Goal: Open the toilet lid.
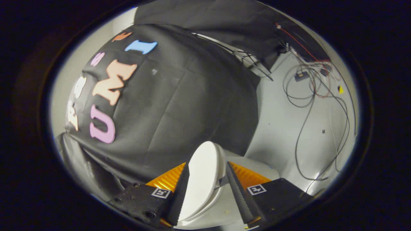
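Note:
The white toilet lid [205,175] stands between the fingers of my gripper [207,163], lifted off the toilet seat [205,218] below it. The view is rolled, so the lid looks upright and edge-on. One finger [180,192] lies flat against the lid's outer face. The other finger [236,192] sits against its inner side near a small grey bumper. Both fingers press on the lid, and its rounded front edge sticks out just beyond the fingertips. Part of the white toilet body [257,166] shows behind the second finger.
Black cloth [179,106] hangs close behind the lid. A pale wall panel [282,128] beyond the toilet carries several loose black and red cables [308,96] and small boxes.

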The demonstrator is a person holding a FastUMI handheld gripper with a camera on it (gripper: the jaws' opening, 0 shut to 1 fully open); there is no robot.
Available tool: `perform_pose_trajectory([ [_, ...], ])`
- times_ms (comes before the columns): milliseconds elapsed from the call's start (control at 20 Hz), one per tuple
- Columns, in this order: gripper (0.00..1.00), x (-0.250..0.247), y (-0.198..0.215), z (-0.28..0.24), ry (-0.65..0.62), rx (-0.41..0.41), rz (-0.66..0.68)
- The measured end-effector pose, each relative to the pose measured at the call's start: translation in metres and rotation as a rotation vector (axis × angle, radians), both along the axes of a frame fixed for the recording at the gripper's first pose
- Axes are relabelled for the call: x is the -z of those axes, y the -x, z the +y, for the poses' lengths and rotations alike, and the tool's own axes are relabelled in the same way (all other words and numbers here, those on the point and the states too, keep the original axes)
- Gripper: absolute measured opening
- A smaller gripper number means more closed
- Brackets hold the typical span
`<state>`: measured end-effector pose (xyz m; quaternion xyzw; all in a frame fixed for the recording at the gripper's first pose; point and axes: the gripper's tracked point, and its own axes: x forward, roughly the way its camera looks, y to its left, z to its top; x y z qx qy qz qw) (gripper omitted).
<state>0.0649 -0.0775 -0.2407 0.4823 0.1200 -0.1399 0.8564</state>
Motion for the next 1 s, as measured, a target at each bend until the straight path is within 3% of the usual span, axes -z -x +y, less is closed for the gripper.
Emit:
perform_pose_trajectory([
  [250,0.72,0.035,-0.004,-0.008,-0.093,0.047,0.03],
  [650,0.69,0.071,-0.025,-0.001,-0.195,-0.018,0.041],
  [850,0.38,0.077,-0.044,0.011,-0.236,-0.062,0.069],
  [900,0.23,0.081,-0.045,0.013,-0.243,-0.076,0.08],
  [1000,0.12,0.075,-0.048,0.013,-0.253,-0.071,0.042],
])
